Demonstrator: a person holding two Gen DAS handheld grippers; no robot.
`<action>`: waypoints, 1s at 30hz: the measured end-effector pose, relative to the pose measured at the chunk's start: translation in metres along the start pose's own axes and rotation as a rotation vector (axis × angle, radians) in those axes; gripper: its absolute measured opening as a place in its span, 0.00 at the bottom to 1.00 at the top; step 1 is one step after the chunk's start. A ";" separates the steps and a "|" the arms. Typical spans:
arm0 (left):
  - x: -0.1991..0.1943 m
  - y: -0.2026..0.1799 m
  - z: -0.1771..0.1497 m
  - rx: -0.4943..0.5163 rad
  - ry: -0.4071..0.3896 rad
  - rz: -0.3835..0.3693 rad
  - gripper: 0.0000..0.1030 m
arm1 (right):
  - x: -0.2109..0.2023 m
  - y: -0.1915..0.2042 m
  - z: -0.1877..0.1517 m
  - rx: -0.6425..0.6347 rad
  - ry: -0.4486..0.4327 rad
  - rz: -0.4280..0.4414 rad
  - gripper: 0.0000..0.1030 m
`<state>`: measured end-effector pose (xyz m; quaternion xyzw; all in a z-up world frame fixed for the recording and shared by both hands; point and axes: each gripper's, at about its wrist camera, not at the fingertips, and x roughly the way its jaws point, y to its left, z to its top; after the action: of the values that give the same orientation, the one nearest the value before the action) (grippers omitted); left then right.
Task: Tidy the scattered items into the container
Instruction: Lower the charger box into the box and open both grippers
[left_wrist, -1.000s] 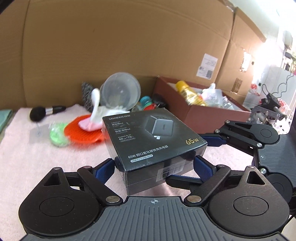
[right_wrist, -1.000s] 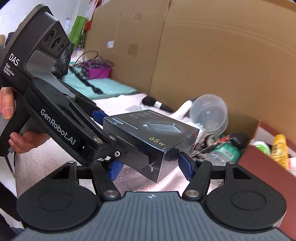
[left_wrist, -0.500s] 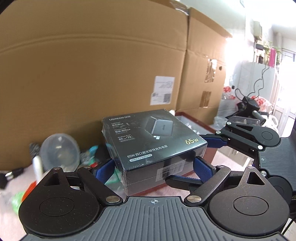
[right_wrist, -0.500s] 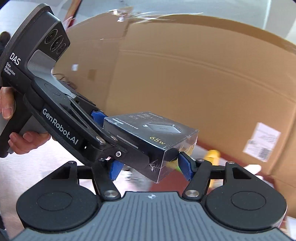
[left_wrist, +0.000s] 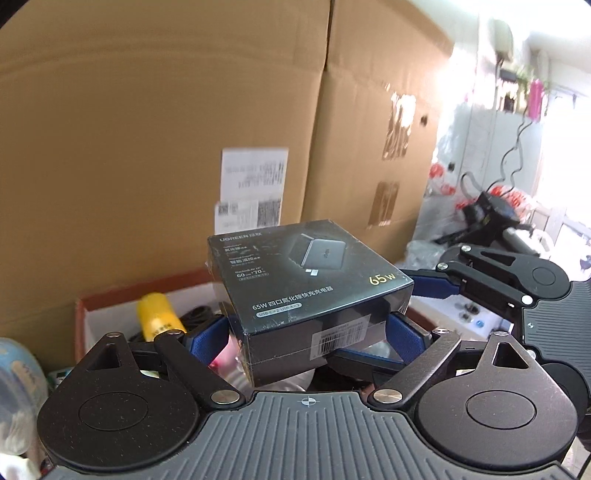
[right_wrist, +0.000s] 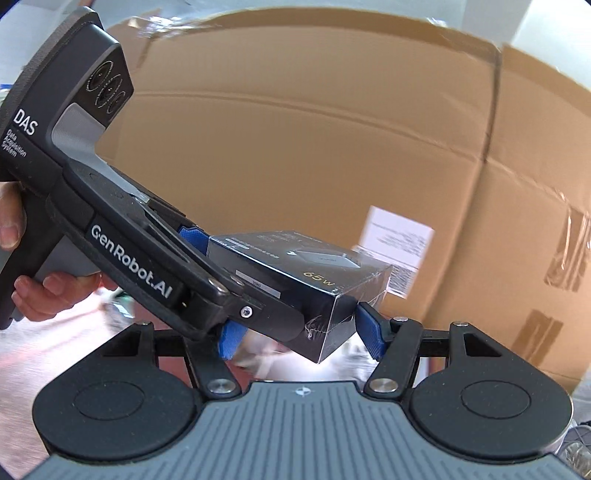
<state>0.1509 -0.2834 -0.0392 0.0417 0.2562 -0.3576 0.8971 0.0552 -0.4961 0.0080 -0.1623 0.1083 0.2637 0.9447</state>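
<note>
Charger box (left_wrist: 314, 280), black and shrink-wrapped, hangs in the air between two handheld grippers, above an open brown container (left_wrist: 110, 299) that holds a yellow bottle (left_wrist: 159, 314). The left gripper (left_wrist: 306, 332) is easing its jaws apart, blue pads flanking the box. The right gripper (right_wrist: 299, 332) clamps the box's corner, half open. Cardboard walls (right_wrist: 295, 147) stand behind.

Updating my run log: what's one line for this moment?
left gripper: clamps charger box | right gripper: clamps charger box | box: above container
</note>
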 end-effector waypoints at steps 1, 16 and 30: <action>0.005 0.002 0.000 -0.024 0.011 0.000 0.90 | 0.008 -0.006 -0.004 0.001 0.032 0.003 0.67; -0.003 0.017 0.004 -0.047 -0.028 0.062 0.95 | 0.018 -0.028 -0.013 0.042 0.043 0.022 0.57; -0.001 0.023 -0.009 -0.111 -0.009 0.098 0.96 | 0.054 -0.026 -0.026 0.052 0.106 0.008 0.52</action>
<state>0.1618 -0.2632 -0.0494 0.0026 0.2691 -0.2988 0.9156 0.1113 -0.5011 -0.0252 -0.1508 0.1659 0.2556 0.9404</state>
